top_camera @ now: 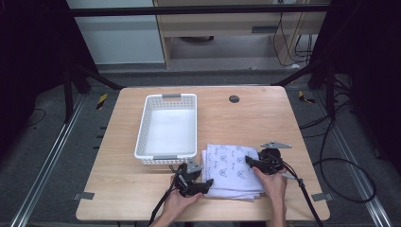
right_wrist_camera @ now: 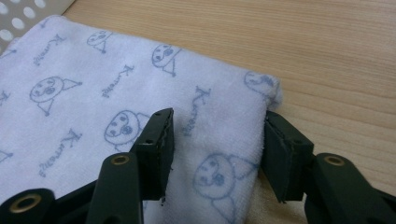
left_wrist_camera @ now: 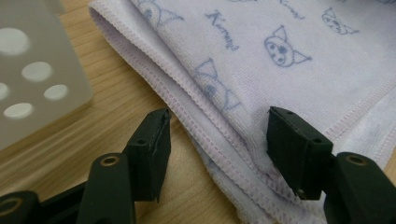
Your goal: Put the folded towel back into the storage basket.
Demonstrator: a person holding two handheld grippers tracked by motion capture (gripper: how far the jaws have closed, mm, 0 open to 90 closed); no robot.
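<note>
We see a folded white towel (top_camera: 235,171) lying flat on the near right part of a wooden table (top_camera: 265,113), just to the right of a white perforated basket (top_camera: 168,126) and close to its near right corner. The towel is soft terry cloth printed with small blue cartoon faces and script lettering, with stitched hems and several layers stacked at its edges.

Both of our grippers sit at the towel, one on each side. Our left gripper (top_camera: 206,185) is at the towel's near left corner; in the left gripper view its jaws stand apart, one over bare wood and one resting on the cloth, with the layered hem (left_wrist_camera: 205,135) running between them but not pinched. Our right gripper (top_camera: 249,162) is at the towel's right edge, toward the far corner; in the right gripper view its jaws straddle the folded edge (right_wrist_camera: 261,93), one jaw on top of the cloth and one just off it over the table, also not yet pressing.

The towel lies directly between and ahead of both sets of jaws, so we judge that closing on the edges is what the next move calls for.
</note>
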